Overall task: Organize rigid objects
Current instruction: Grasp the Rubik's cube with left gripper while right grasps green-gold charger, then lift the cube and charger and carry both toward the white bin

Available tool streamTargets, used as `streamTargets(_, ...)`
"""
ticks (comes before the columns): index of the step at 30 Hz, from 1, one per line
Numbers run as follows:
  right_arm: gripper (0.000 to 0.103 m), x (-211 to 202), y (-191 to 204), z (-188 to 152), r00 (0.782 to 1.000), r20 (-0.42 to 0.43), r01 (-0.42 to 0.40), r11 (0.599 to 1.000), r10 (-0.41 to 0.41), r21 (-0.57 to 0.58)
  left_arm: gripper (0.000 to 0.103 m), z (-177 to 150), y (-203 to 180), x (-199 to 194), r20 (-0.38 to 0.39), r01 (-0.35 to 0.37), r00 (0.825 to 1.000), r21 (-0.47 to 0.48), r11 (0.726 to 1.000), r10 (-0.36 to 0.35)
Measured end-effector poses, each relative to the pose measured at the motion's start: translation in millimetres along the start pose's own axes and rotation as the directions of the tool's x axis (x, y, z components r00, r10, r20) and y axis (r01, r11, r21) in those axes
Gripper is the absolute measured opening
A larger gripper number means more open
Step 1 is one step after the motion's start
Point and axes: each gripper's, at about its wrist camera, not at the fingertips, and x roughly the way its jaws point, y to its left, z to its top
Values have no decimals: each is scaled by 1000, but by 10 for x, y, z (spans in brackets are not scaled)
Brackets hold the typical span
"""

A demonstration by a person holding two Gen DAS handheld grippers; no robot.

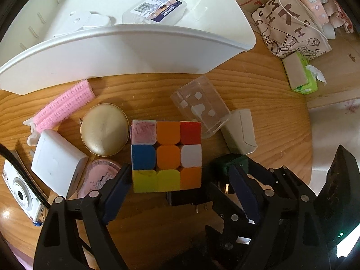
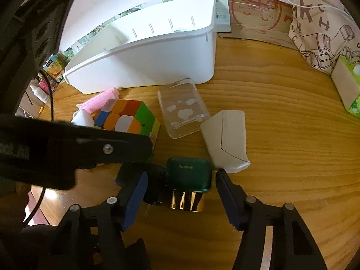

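A colourful puzzle cube [image 1: 167, 155] sits on the wooden table; it also shows in the right wrist view [image 2: 128, 119]. My left gripper [image 1: 180, 182] is open, its fingers either side of the cube's near edge. My right gripper [image 2: 181, 193] is open around a green box with a gold base [image 2: 188, 180]; that box also shows in the left wrist view [image 1: 229, 164]. A white bin [image 1: 126, 51] stands behind and holds a labelled clear case [image 1: 155, 7]. The bin also shows in the right wrist view [image 2: 144, 60].
Around the cube lie a pink hair roller [image 1: 65, 105], a gold round case [image 1: 104, 132], a white block [image 1: 56, 168], a clear plastic box [image 1: 200, 105], a white carton [image 1: 240, 132], a black plug [image 1: 189, 198] and a white camera [image 1: 21, 193]. A printed pouch [image 1: 290, 22] and tissue pack [image 1: 301, 74] lie far right.
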Motion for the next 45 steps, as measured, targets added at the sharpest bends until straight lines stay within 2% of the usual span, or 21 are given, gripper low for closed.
streamTargets(2, 60, 3, -5, 6, 1000, 0, -2, 1000, 2, 2, 85, 21, -5, 23, 1, -5, 1000, -7, 1000, 5)
streamTargets(7, 53, 0, -59, 35, 1000, 5, -12, 999, 11, 34, 65, 41, 84, 53, -3, -26, 1000, -48, 999, 26)
streamTargets(10, 44, -7, -110, 45, 1000, 9, -9, 998, 8, 60, 66, 51, 146, 66, -5, -7, 1000, -76, 997, 7)
streamTargets(28, 43, -94, -48, -32, 1000, 4, 27, 999, -27, 48, 65, -30, 204, -13, 1, 24, 1000, -88, 996, -24)
streamTargets(37, 43, -317, 22, -108, 997, 62, 50, 998, -52, 39, 65, -129, 204, -226, 53, 28, 998, -63, 998, -25)
streamTargets(45, 43, -552, 157, -180, 988, 136, 68, 997, -70, 22, 62, -298, 207, -518, 145, 71, 987, -19, 997, -68)
